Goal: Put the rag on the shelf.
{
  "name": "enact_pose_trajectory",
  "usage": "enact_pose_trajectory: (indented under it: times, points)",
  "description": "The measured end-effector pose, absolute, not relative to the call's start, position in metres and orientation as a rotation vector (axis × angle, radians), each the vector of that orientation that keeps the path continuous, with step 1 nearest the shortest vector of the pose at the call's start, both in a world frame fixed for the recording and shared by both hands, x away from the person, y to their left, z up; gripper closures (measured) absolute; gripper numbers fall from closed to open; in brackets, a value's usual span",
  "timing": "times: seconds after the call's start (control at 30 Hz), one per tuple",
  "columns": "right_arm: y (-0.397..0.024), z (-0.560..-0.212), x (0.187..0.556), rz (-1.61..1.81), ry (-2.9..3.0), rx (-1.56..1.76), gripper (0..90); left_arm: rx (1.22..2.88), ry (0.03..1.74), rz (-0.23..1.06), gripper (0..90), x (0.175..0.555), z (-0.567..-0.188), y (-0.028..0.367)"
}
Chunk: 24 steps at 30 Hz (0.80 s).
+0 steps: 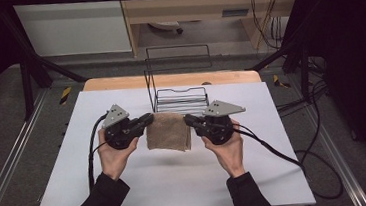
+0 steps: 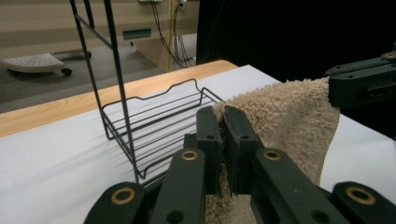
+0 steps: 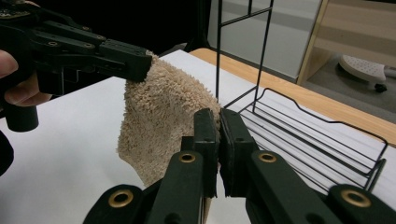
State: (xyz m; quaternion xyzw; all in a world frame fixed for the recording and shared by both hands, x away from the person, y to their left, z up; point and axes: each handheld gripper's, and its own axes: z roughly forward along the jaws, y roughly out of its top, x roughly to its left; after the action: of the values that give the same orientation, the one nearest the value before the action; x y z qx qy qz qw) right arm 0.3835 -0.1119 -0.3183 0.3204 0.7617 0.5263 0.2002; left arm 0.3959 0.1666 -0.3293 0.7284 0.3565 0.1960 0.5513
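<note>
Hanging between both grippers, the beige towel (image 1: 168,130) is sitting at the wire rack's (image 1: 181,100) six o'clock; left gripper (image 1: 147,119) and right gripper (image 1: 188,119) are each clamping an upper corner.

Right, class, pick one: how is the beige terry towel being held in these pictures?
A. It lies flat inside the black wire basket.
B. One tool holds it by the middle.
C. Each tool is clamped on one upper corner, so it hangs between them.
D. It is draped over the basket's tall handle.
C: the left tool and the right tool each pinch an upper corner of the beige terry towel, which hangs between them in front of the black wire basket.
</note>
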Motion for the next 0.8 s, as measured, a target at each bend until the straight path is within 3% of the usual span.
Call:
enact_pose_trajectory:
  times: [0.8]
  points:
    - [-0.14,-0.29,0.387,1.518,2.004,0.871,86.5,1.662,0.773,0.507,85.0,0.408,-0.301,0.141]
